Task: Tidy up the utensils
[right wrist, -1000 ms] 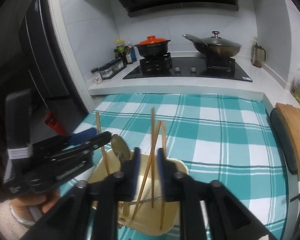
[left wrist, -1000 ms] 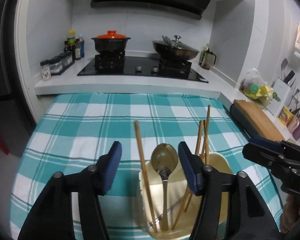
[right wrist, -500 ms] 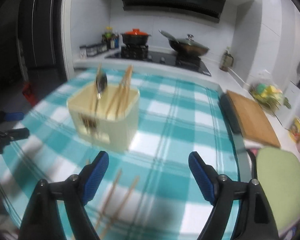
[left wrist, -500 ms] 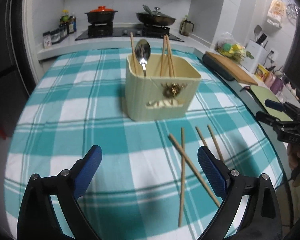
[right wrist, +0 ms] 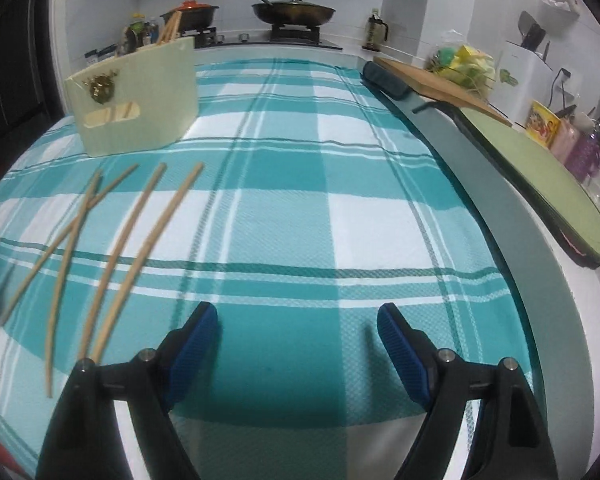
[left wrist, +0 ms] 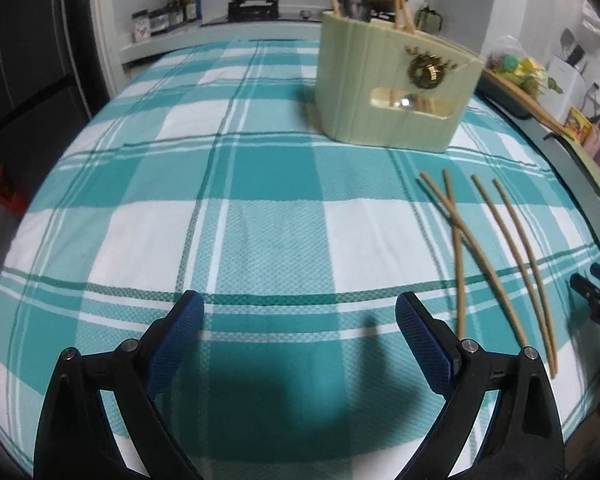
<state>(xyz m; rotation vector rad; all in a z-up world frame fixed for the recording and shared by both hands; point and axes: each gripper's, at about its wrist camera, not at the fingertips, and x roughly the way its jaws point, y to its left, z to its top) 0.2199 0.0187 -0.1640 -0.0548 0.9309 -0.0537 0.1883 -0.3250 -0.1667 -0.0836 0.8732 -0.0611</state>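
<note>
Both your left gripper (left wrist: 298,338) and right gripper (right wrist: 296,340) hang released, empty; the two crossed chopsticks (left wrist: 456,224) near the holder (left wrist: 388,92) risk scattering if you pinch the overlap.

4 chopsticks (left wrist: 496,248) on cloth (left wrist: 260,216) — before holder (left wrist: 392,84)
</note>
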